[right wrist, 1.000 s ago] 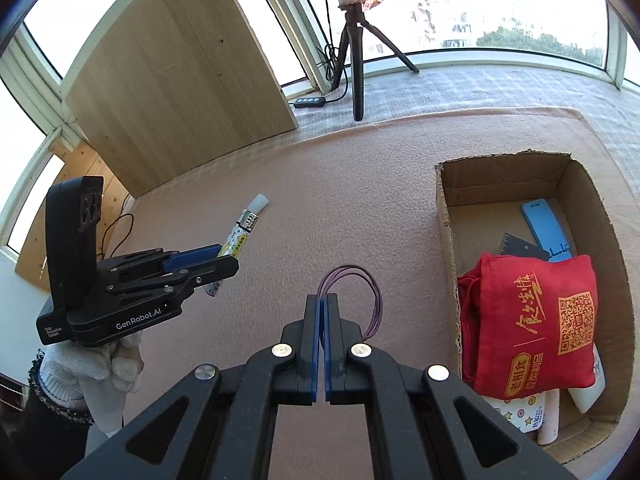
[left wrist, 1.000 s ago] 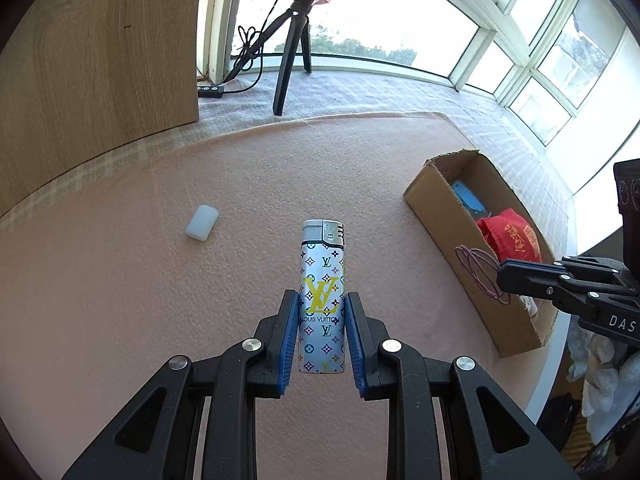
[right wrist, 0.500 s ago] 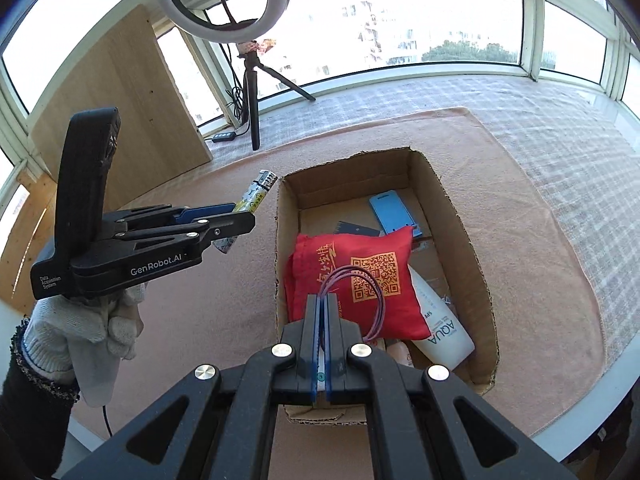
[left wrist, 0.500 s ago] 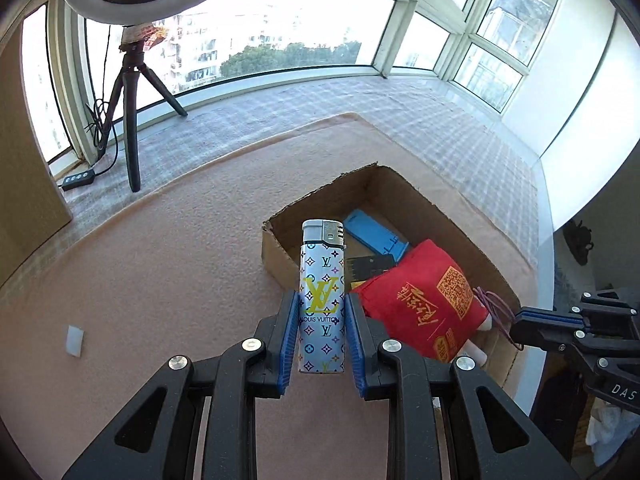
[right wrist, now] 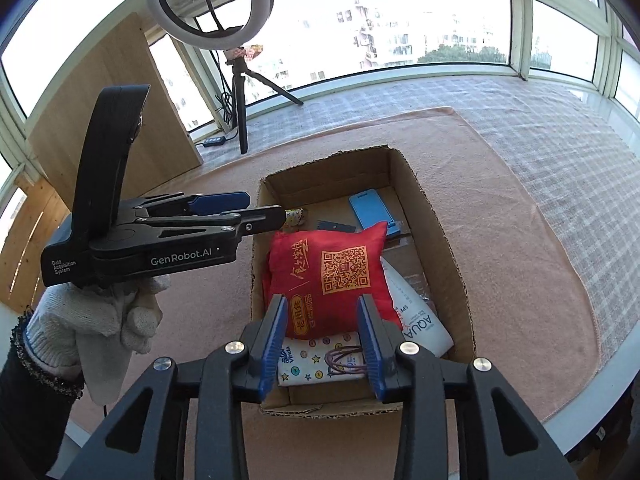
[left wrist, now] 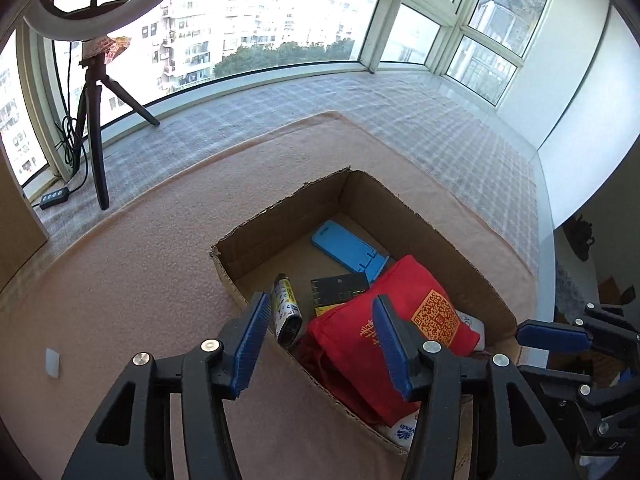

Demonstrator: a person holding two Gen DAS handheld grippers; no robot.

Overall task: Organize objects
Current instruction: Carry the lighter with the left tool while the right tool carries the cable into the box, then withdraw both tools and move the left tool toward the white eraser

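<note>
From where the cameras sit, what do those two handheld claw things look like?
Both are matte black plastic with silver screws and ribbed blue finger pads. The left gripper has a tall curved handle printed "GenRobot.AI" and "Data Acquisition System". A white knit glove and beaded dark cuff show beneath it.

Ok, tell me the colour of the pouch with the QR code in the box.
Red, with gold print and a gold QR code: the pouch shows best in the right wrist view, inside the cardboard box.

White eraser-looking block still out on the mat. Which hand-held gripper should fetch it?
Left, probably. The white block lies on the pink mat just left of the open, empty left hand-held gripper. The right hand-held gripper, also open, hangs over the cardboard box, farther off.
</note>
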